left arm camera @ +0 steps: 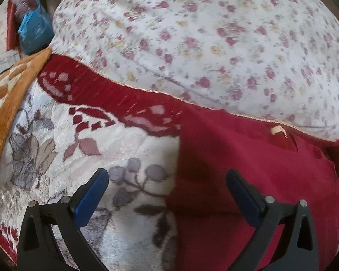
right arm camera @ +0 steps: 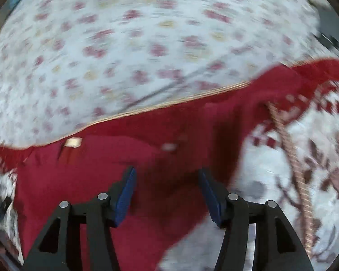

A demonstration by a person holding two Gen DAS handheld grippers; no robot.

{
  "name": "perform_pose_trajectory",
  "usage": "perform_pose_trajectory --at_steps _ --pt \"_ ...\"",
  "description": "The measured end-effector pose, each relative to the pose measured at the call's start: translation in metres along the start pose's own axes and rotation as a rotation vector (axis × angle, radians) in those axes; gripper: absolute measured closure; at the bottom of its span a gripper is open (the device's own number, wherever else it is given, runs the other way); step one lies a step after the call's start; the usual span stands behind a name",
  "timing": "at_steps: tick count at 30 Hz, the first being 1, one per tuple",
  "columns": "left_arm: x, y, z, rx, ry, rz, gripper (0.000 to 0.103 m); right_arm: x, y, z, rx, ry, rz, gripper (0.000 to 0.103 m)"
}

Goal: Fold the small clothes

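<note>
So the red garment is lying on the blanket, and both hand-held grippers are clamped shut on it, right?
Not quite. The red garment does lie on the blanket, but neither gripper is clamped on it. The left wrist view shows the left hand-held gripper wide open, and the right wrist view shows the right hand-held gripper open above the cloth, gripping nothing.

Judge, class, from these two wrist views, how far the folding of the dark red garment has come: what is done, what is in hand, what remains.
Done: the red garment lies on the patterned blanket, its label showing near the top edge. In hand: nothing; the left gripper and right gripper are both open above it, fingers apart. Left: how many folds are made is unclear; tidy folding seems unfinished.
</note>
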State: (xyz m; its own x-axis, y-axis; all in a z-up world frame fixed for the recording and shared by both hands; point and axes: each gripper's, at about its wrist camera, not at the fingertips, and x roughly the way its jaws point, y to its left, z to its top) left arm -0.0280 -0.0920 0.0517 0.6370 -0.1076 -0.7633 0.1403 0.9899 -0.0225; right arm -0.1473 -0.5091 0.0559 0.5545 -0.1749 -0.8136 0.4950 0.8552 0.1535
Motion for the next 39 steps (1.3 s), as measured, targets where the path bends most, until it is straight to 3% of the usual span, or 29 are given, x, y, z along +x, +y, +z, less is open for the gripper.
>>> perform_pose_trajectory --at_steps 4,10,17,21,25,28,34,39 --pt "0.012 -0.011 -0.006 0.046 0.041 0.001 0.000 -0.010 0.023 -0.016 -0.063 -0.016 0.084 0.041" --pt "0.021 -0.013 -0.010 0.060 0.074 0.011 0.000 -0.002 0.093 -0.036 -0.223 0.025 0.191 0.041" --pt "0.030 -0.009 -0.011 0.040 0.111 -0.007 0.000 0.046 0.121 -0.042 -0.252 0.089 0.149 0.041" --pt "0.033 -0.007 -0.012 0.029 0.126 -0.016 0.000 0.042 0.124 -0.042 -0.269 0.084 0.148 0.041" --pt "0.033 -0.007 -0.012 0.027 0.128 -0.019 0.000 0.019 0.093 -0.034 -0.224 0.065 0.159 0.040" --pt "0.033 -0.007 -0.012 0.030 0.125 -0.014 0.000 0.000 0.047 -0.024 -0.138 0.017 0.135 0.031" --pt "0.032 -0.008 -0.013 0.031 0.121 -0.006 0.000 -0.008 -0.051 -0.002 0.117 -0.021 0.060 0.028" --pt "0.032 -0.008 -0.014 0.028 0.120 -0.007 0.000 -0.001 -0.108 0.014 0.330 -0.050 0.099 0.026"
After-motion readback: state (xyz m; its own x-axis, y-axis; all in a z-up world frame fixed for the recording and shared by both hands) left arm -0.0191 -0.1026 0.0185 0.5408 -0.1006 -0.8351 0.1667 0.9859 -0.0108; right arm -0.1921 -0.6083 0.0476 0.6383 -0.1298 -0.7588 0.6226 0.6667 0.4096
